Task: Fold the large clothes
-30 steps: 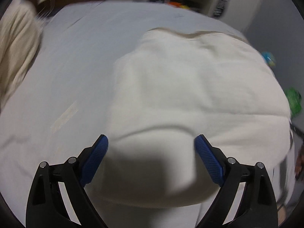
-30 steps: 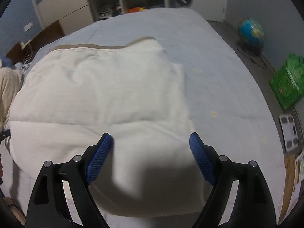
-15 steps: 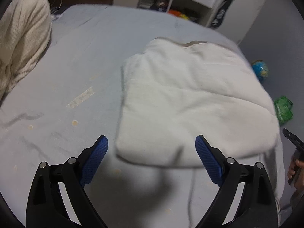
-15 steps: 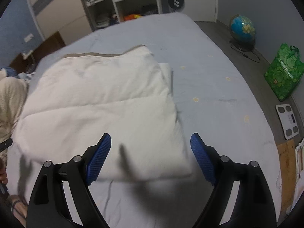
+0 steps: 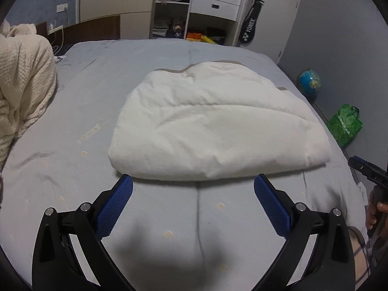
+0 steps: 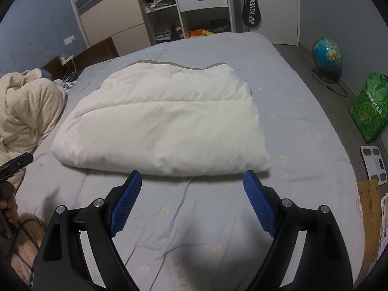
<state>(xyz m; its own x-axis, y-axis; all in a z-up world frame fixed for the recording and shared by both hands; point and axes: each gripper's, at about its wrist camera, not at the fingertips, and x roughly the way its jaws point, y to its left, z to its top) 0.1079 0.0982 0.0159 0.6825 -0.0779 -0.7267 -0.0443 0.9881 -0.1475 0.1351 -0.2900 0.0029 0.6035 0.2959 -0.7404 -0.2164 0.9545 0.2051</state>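
**One folded quilt, two empty tools**

One white folded quilt (image 5: 218, 126) lies mid-bed (image 5: 72, 169). One cream blanket (image 5: 21, 84) is heaped at the bed's left edge. The left tool (image 5: 193, 184) is spreading wider, nothing between; the right tool (image 6: 192, 179) stands spread, empty.

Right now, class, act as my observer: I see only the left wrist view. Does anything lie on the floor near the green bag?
Observer: Yes, a white bathroom scale lies beside the green bag, nearer the camera.
Operator: Anything past the scale?
Observer: A brown cardboard piece, closer still.
Operator: Is my right hand-held gripper holding anything?
Observer: No. The right hand-held gripper is open and empty, short of the folded white duvet.
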